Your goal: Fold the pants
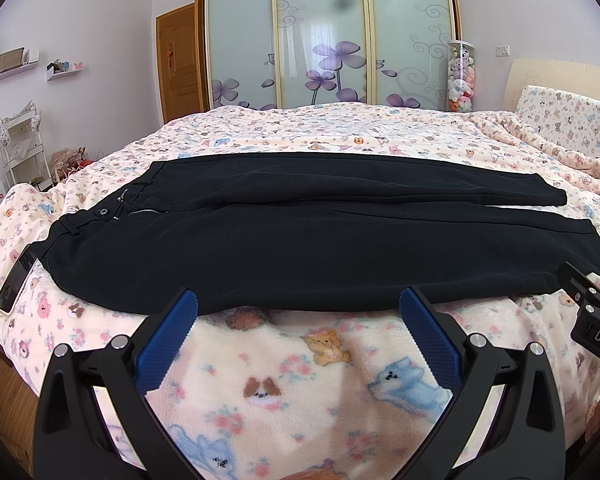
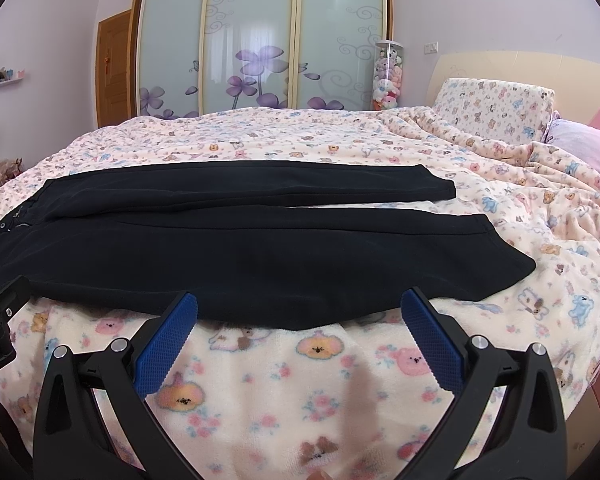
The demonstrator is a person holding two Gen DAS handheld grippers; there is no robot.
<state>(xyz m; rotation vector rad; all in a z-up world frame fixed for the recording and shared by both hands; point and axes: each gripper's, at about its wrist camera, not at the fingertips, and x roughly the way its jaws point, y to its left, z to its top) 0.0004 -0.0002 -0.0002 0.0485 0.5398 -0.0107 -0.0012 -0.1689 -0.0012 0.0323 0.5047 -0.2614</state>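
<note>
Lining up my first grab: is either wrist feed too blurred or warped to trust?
Left wrist: black pants sharp, blanket under the left gripper soft, fisheye bends edges. Right wrist: same, right gripper crisp.

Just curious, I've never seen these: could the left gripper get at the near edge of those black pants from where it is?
Probably yes. The left gripper is open, right at the near edge of the pants, with only bare blanket between.
</note>
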